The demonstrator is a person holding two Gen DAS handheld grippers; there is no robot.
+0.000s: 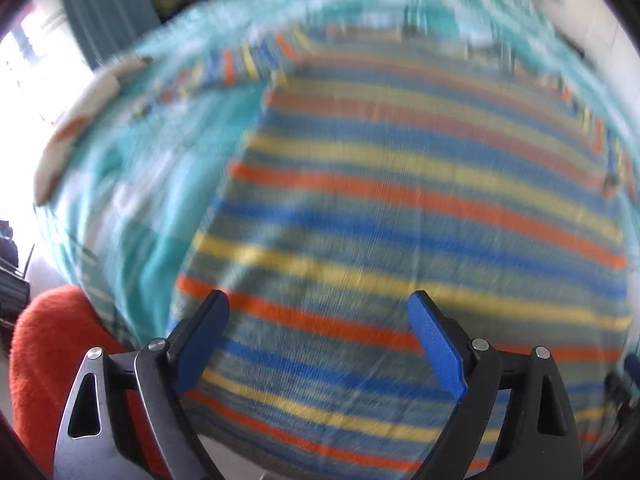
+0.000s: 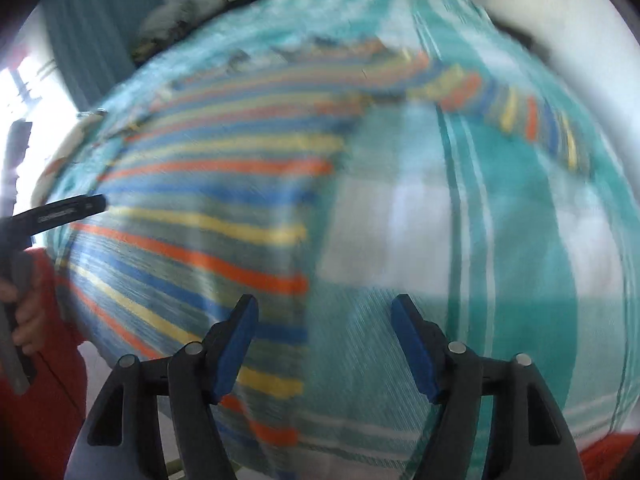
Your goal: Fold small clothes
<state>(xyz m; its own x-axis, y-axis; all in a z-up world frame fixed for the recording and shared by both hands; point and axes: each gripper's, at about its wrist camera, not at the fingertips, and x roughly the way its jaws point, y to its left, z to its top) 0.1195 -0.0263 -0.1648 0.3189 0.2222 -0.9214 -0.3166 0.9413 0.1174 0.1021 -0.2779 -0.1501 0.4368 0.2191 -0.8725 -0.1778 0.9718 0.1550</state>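
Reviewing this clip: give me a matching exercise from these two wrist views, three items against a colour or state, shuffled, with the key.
Column 1:
1. striped garment
2. bed cover
3. left gripper

Column 2:
A. teal and white checks
B. fingers spread, nothing between them
C. orange, blue and yellow bands, lying spread out

Pairs: 1-C, 2-A, 3-B

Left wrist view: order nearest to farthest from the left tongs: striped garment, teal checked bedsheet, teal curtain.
1. Multicoloured striped knit garment, directly beneath the open left tongs.
2. Teal-and-white checked bedsheet, beyond the garment's left edge.
3. Teal curtain, far upper left, behind the bed.
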